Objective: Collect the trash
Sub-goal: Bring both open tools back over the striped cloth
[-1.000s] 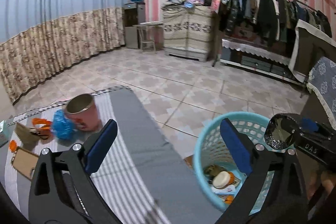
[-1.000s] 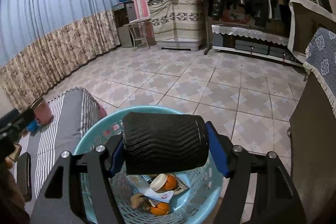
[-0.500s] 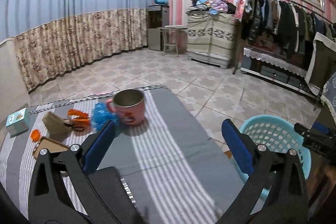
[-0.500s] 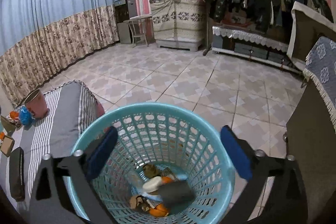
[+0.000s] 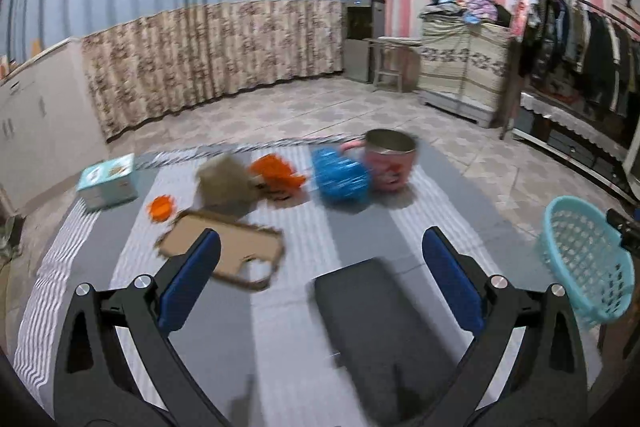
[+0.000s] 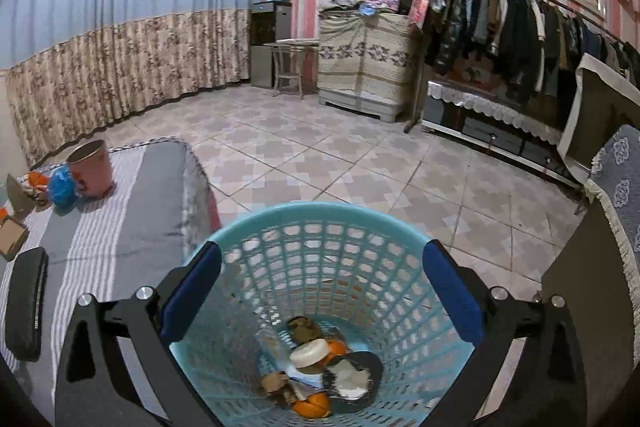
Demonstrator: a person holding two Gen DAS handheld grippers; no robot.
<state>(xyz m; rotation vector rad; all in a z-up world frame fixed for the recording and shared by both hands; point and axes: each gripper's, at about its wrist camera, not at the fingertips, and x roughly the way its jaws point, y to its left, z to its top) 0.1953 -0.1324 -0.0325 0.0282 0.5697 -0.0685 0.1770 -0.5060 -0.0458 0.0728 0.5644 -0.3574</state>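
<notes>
The step in hand looks like the gap between two pickups: one hand is over the bin with nothing in it, the other is over the litter that is left.

The striped bed (image 5: pixel 360 239) carries everything not yet collected. The turquoise basket (image 6: pixel 328 227) stands on the tiled floor just off the bed's right edge. In its bottom lie orange peel, a pale round lid, a dark crumpled lump and some paper scraps.

The right gripper (image 6: pixel 320 299) hangs above the basket's mouth, jaws spread as wide as they go, with only the open weave between them.

The left gripper (image 5: pixel 320 287) is equally wide apart and empty, pointing down across the bed's near edge. A flat dark pad (image 5: pixel 384 323) lies just beyond it, between the fingers in this view.

Further in, toward the bed's far edge, a torn cardboard piece (image 5: pixel 224 251) lies flat. Behind it sit a tan paper wad (image 5: pixel 224 183), orange wrapping (image 5: pixel 276 173) and a blue crumpled ball (image 5: pixel 340 175) that touches a pink cup (image 5: pixel 390 163). A small orange cap (image 5: pixel 162 207) lies near the teal box (image 5: pixel 108 181) at the far left corner.

The view is smeared, so finer detail is lost. The next move, as I judge it, calls for the left gripper to settle over one scrap. The flat cardboard would need an edge pinch; the crumpled ball should squash easily.
</notes>
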